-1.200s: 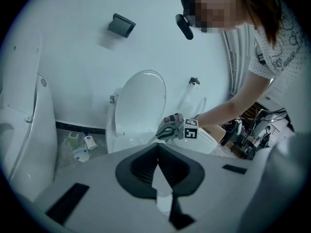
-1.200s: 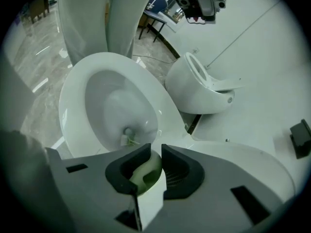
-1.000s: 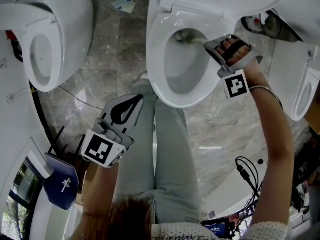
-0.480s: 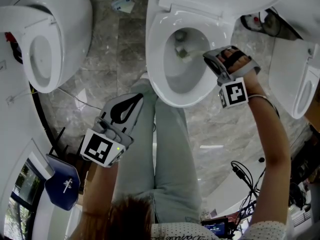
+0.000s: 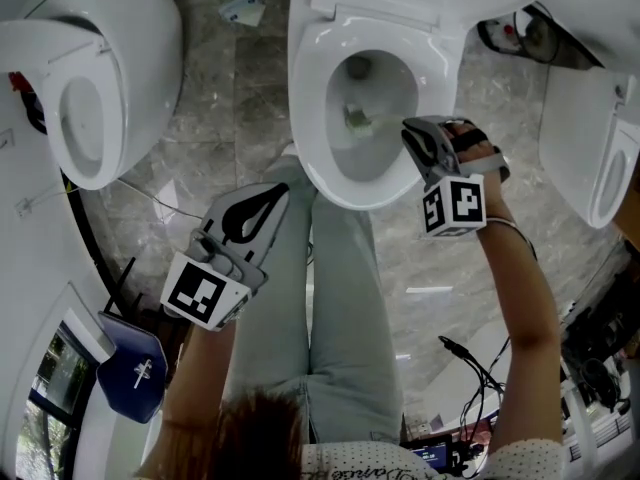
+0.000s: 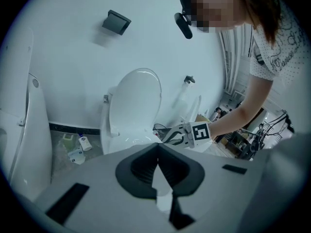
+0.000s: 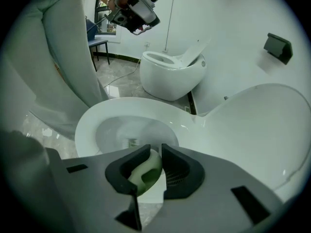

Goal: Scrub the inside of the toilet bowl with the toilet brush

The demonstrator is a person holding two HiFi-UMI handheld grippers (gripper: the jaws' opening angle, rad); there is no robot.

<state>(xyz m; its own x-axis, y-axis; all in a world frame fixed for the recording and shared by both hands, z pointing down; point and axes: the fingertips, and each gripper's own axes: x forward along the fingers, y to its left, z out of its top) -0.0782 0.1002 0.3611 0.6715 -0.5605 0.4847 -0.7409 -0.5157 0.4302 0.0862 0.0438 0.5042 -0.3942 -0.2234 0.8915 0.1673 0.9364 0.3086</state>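
Observation:
The white toilet bowl [image 5: 315,148] stands open at the top middle of the head view, its lid [image 7: 262,125] raised. My right gripper [image 5: 410,130] hangs over the bowl's right rim, shut on the pale green handle of the toilet brush [image 7: 145,173]. The brush head [image 5: 357,120] rests against the inside of the bowl, near its middle. My left gripper [image 5: 270,198] is shut with nothing in it, held over the person's leg below the bowl's left rim. In the left gripper view, that gripper [image 6: 158,153] points toward the raised lid [image 6: 136,101].
A second toilet [image 5: 90,88] stands at the left and a third [image 5: 590,158] at the right. Bottles and packets [image 5: 240,3] lie on the marble floor behind. The person's legs [image 5: 340,298] stand right before the bowl. Cables [image 5: 475,363] trail at lower right.
My right gripper has drawn down and left toward the person, pulling the brush head from the back of the bowl toward its middle. The left gripper has stayed put.

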